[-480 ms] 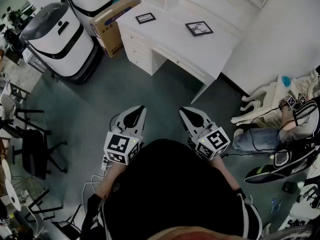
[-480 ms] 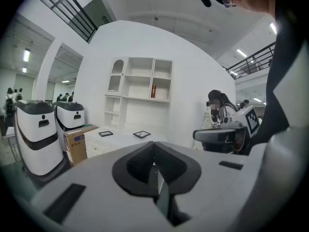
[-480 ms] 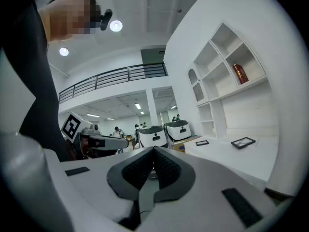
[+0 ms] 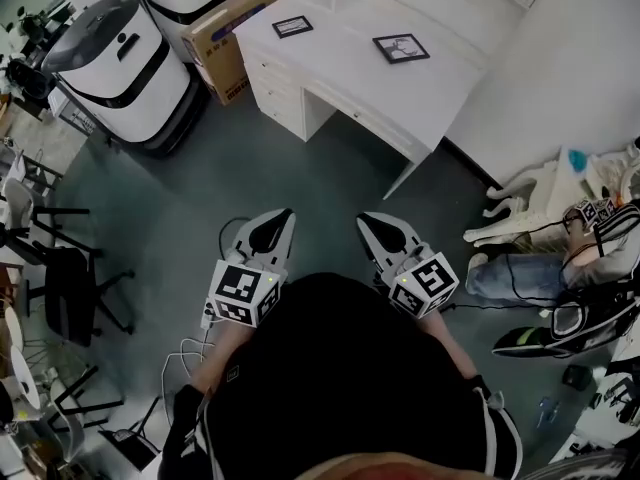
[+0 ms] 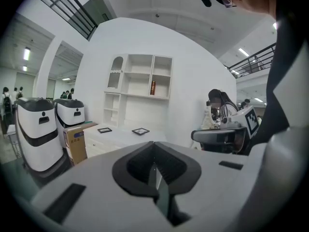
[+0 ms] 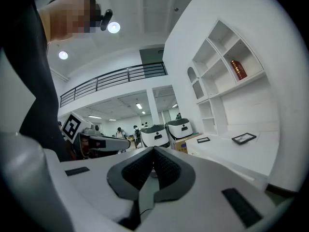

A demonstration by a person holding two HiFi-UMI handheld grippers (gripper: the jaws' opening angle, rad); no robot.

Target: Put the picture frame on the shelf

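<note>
on the desk, well beyond closed left gripper and right gripper, lies a picture frame.

On the desk lie a left frame and a right frame, well apart (the shelf stands behind); a box sits left of the desk.

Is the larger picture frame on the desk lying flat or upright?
Lying flat: the picture frame rests face up on the desk, picture visible from above.
</note>
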